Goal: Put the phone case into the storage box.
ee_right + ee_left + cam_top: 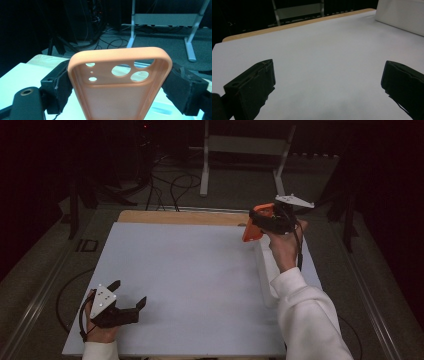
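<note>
Case, one orange phone case, hangs from the right gripper above the far right part of the white board in the high view; the left gripper rests near, jaws apart. Left gripper view: two black jaws wide apart over bare board. Right gripper view: jaws clamped on the case's long sides, five holes showing near its top.

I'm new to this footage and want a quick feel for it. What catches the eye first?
The orange phone case stands out: the right gripper clamps it by its sides, raised over the far right of the white table, with its camera holes toward the far end. The left gripper sits near the table's near left corner, its jaws wide apart.
</note>
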